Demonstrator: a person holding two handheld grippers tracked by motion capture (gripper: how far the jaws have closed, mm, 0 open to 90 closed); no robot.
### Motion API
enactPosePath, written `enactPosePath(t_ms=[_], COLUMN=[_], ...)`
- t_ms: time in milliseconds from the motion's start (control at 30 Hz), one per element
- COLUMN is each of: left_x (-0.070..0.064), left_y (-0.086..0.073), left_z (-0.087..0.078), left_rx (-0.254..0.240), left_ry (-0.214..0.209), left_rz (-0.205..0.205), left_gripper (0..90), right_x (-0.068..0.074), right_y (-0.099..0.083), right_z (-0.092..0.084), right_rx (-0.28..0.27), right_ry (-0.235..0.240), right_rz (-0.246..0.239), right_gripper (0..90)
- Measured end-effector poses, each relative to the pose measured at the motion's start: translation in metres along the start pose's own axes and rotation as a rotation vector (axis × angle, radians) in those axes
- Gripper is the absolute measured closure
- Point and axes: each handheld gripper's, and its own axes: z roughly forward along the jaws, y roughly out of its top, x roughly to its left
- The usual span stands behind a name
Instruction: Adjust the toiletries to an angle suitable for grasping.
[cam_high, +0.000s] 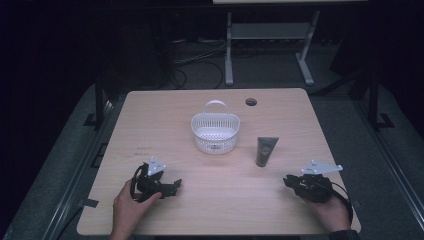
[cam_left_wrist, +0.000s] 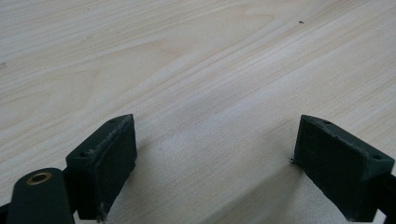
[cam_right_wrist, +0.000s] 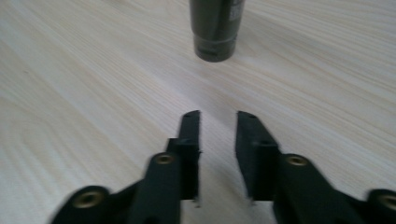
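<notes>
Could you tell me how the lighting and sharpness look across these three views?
High view: the table is lit while the room around it is very dark; the basket and tube look soft. Left gripper view: wood grain sharp, a shadow between the left gripper jaws. Right gripper view: the tube and the right gripper are slightly blurred.

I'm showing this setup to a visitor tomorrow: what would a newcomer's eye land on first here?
First the white basket, with its slotted wall and loop handle, standing alone mid-table on the pale wooden table. Next the dark tube lying just right of it, cap toward the person. Then the two hand-held grippers at the near edge: the left gripper with jaws wide apart, the right gripper nearly closed on nothing, aimed at the tube.
</notes>
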Motion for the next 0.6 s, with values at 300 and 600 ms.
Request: enactPosePath(t_ms=[300, 600], left_x=[0.0, 0.0], left_y=[0.0, 0.0], left_z=[0.0, 0.0], left_rx=[0.001, 0.001], left_ry=[0.0, 0.0], left_rz=[0.001, 0.001], left_gripper=[12.1, 12.1], right_x=[0.0, -0.004], right_y=[0.009, 0.022], right_z=[-0.01, -0.022], right_rx=[-0.026, -0.053], right_ry=[0.034, 0.038], right_rz=[0.003, 0.023], right_gripper=[90.0, 90.0])
